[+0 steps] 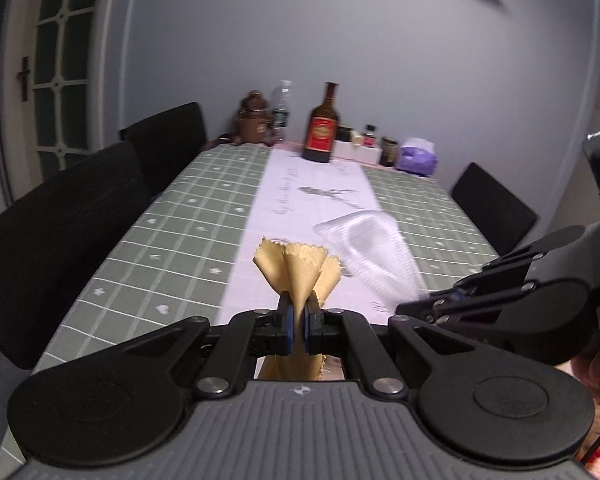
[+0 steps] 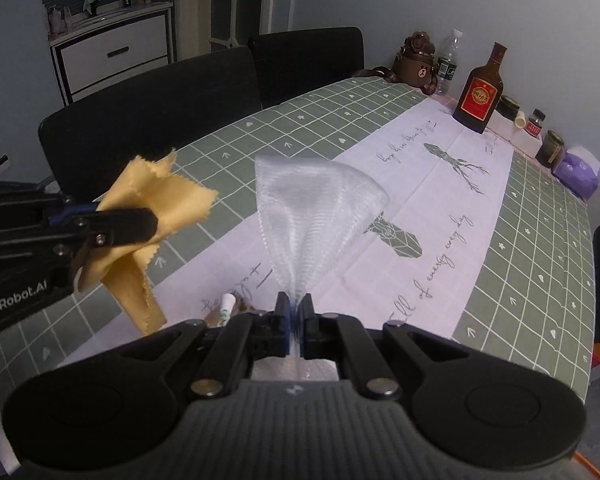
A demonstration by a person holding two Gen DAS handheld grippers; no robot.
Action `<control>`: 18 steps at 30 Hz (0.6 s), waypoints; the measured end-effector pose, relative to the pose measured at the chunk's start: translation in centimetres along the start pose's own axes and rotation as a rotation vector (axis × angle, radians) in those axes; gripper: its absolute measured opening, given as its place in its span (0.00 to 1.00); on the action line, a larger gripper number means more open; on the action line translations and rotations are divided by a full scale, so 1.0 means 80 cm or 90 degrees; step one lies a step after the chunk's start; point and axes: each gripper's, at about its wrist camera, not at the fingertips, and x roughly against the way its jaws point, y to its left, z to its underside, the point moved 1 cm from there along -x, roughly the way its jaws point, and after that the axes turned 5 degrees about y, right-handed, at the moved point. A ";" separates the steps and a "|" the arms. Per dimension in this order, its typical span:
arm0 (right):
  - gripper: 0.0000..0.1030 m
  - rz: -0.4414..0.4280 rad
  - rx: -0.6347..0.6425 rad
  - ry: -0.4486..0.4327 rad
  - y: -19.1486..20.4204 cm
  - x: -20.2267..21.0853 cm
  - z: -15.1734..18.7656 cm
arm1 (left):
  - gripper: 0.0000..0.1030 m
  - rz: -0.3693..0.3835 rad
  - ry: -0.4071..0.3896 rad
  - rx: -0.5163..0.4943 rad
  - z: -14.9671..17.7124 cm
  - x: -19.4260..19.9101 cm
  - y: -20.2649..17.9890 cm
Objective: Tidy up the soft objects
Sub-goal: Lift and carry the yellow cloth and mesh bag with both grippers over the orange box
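My left gripper (image 1: pixel 299 307) is shut on a tan cloth with pinked edges (image 1: pixel 296 270), held above the table; the cloth fans out past the fingers. It also shows in the right wrist view (image 2: pixel 152 216), pinched by the left gripper (image 2: pixel 150 222). My right gripper (image 2: pixel 295 308) is shut on a white sheer mesh piece (image 2: pixel 312 212) that fans upward. In the left wrist view the mesh piece (image 1: pixel 374 250) sits to the right of the cloth, with the right gripper (image 1: pixel 408 307) at its lower end.
A long table with a green grid cloth (image 2: pixel 540 248) and a white runner (image 2: pixel 412 184). At the far end stand a brown bottle (image 2: pixel 480 88), a water bottle (image 2: pixel 448 60), a bear jar (image 2: pixel 416 60), small jars and a purple tissue pack (image 2: pixel 576 172). Black chairs (image 2: pixel 160 112) line the sides.
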 end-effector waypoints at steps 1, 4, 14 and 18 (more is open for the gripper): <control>0.01 0.002 0.001 -0.001 0.002 0.011 0.012 | 0.05 0.020 0.001 -0.004 0.005 0.007 -0.009; 0.01 0.004 -0.011 0.001 0.004 0.043 0.051 | 0.05 0.064 0.006 -0.028 0.016 0.023 -0.038; 0.01 0.059 -0.103 0.006 -0.036 0.140 0.177 | 0.05 0.187 0.011 -0.087 0.045 0.056 -0.122; 0.01 0.101 -0.152 0.025 -0.061 0.170 0.225 | 0.05 0.236 0.009 -0.101 0.052 0.061 -0.153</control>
